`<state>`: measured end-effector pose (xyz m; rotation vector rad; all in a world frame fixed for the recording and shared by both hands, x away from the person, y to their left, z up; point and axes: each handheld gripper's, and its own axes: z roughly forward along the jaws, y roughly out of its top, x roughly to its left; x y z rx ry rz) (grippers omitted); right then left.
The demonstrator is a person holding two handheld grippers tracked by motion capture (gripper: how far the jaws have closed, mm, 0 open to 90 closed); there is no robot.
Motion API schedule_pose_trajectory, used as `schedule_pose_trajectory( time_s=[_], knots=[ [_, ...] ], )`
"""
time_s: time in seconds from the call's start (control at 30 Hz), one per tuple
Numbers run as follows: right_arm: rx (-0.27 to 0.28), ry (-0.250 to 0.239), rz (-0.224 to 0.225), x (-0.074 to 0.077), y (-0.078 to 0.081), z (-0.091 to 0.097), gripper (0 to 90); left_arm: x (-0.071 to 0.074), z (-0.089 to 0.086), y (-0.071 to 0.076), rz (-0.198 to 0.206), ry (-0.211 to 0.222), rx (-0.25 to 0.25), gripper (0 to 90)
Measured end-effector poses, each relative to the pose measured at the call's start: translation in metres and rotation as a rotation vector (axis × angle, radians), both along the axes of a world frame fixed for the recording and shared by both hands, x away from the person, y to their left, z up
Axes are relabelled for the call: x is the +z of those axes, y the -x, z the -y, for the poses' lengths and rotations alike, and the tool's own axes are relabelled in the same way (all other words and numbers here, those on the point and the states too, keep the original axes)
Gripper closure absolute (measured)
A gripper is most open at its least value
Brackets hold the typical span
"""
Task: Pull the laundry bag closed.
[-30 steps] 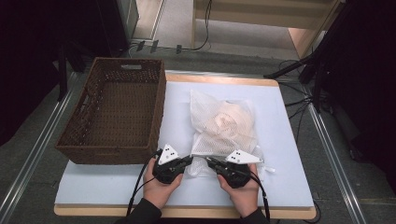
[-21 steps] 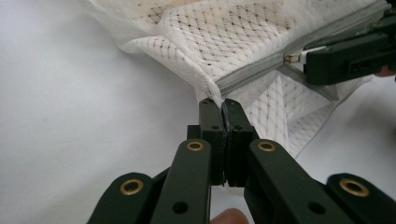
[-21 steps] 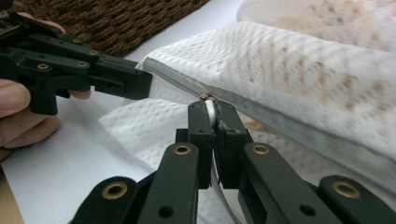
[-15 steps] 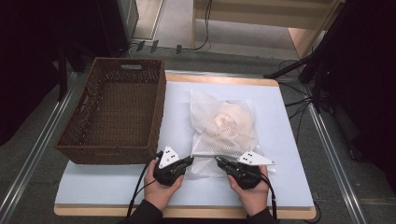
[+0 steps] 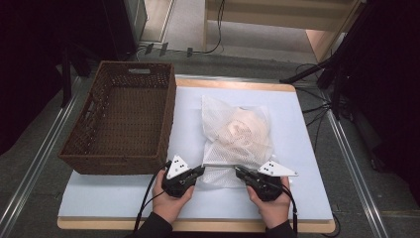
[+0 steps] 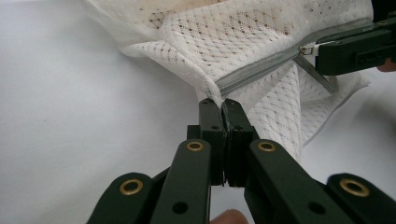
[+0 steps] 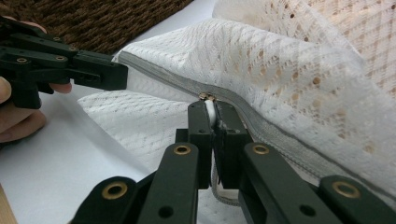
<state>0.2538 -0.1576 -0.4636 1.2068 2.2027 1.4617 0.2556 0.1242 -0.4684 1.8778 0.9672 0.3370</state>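
Now my right gripper [image 5: 237, 170], clamped on the zip pull [image 7: 209, 108], has slid rightward along the mesh bag [image 5: 237, 134] lying beside the basket [image 5: 124, 119]; my left gripper [image 5: 200, 169] pinches the zip's end, so the zip is running along.

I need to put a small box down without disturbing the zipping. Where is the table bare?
Bare mat lies right of the mesh bag, along the near edge left of the left gripper, and beyond the bag. It is crowded near the middle, where the left gripper and right gripper pinch the zipper. The basket interior is empty.
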Motion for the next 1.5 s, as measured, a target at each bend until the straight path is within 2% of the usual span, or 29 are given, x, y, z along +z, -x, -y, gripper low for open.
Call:
schedule_pose_trajectory(
  time_s=[0.1, 0.67, 1.0, 1.13, 1.3, 1.37, 1.5],
  knots=[
    [-0.013, -0.006, -0.003, 0.001, 0.000, 0.003, 87.0, 0.000, -0.001, -0.001, -0.007, 0.012, 0.002, 89.2],
    [-0.038, -0.004, -0.009, -0.002, 0.002, 0.020, 87.0, 0.000, 0.000, 0.000, -0.004, -0.003, 0.012, 89.2],
    [-0.079, -0.002, -0.004, -0.003, 0.003, 0.032, 87.0, 0.000, -0.002, -0.001, -0.011, 0.004, 0.031, 89.2],
    [-0.110, -0.020, -0.015, -0.003, 0.003, 0.045, 87.0, 0.000, -0.003, -0.002, -0.017, 0.010, 0.035, 89.2],
    [-0.123, -0.020, -0.014, -0.004, 0.003, 0.055, 87.0, 0.000, -0.002, -0.001, -0.016, 0.007, 0.039, 89.3],
    [-0.151, -0.020, -0.018, -0.005, 0.003, 0.065, 87.0, 0.000, -0.003, -0.002, -0.016, 0.011, 0.041, 89.2],
    [-0.173, -0.025, -0.023, -0.006, 0.002, 0.076, 87.0, 0.000, -0.002, -0.001, -0.015, 0.007, 0.044, 89.2]
  ],
)
